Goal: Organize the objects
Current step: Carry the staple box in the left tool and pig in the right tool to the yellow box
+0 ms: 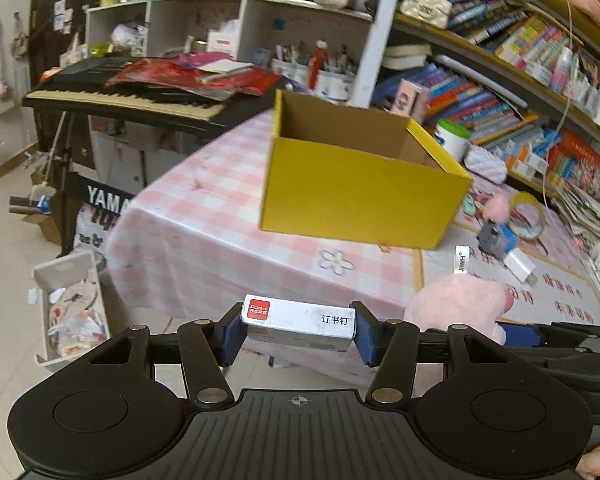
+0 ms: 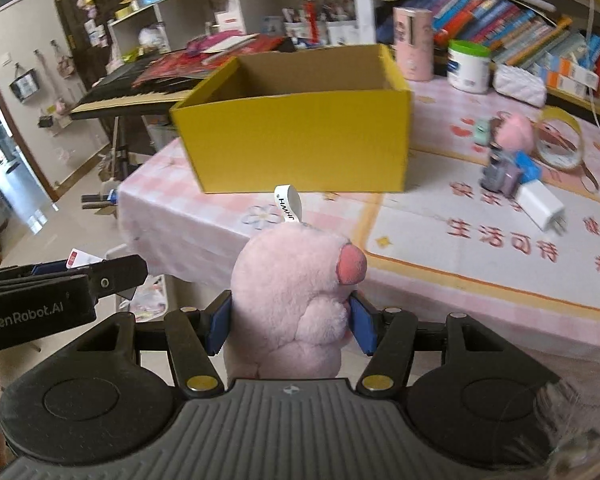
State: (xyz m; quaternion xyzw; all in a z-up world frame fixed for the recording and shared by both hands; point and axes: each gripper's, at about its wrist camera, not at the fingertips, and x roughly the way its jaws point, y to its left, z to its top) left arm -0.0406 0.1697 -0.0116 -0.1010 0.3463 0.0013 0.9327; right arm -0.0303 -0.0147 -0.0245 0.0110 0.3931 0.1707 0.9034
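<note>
The left gripper [image 1: 298,330] clamps a staple box [image 1: 298,322] crosswise; the right gripper [image 2: 290,320] grips a pink plush [image 2: 292,292]. The open yellow box [image 2: 296,120] lies ahead of both, beyond the fingertips.

Gripped staple box [image 1: 298,322], pink plush pig [image 2: 296,300]; open yellow box [image 2: 296,120].

Black keyboard [image 1: 120,96] on stand left of table, red papers [image 1: 188,76] piled on top. Bookshelves [image 1: 500,92] crammed with books along right wall. White bin [image 1: 70,308] on floor.
</note>
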